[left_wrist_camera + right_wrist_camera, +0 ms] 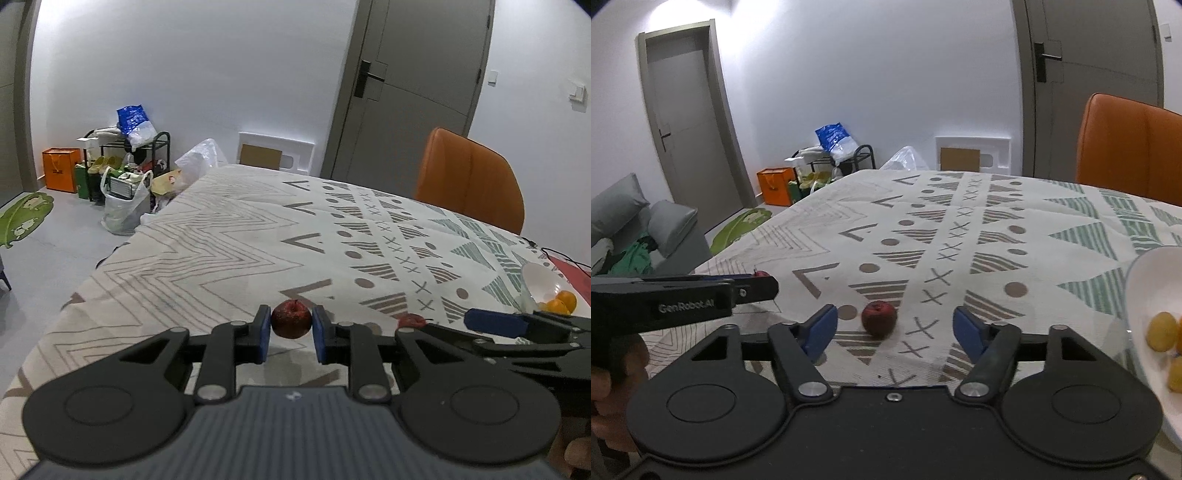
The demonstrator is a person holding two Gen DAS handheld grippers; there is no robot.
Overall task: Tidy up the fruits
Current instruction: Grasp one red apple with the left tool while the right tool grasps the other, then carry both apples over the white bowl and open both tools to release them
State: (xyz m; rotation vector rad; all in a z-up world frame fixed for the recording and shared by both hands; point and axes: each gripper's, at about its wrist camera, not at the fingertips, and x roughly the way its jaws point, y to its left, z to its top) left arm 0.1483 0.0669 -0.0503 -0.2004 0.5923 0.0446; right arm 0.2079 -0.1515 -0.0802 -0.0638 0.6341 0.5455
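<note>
My left gripper (291,326) is shut on a dark red apple (291,319), its blue pads touching both sides, just above the patterned tablecloth. A second red apple (879,318) lies on the cloth between and just beyond the open fingers of my right gripper (894,328); it also shows in the left wrist view (411,320), partly hidden. A white bowl (1145,291) at the right holds several orange and yellow fruits (1161,331); the bowl also shows in the left wrist view (537,280). The left gripper appears at the left of the right wrist view (753,286).
The patterned tablecloth (229,251) covers the table, whose left edge drops to the floor. An orange chair (471,177) stands at the far right side. A black cable (561,254) and a red item lie behind the bowl. Bags and a shoe rack (125,173) stand by the wall.
</note>
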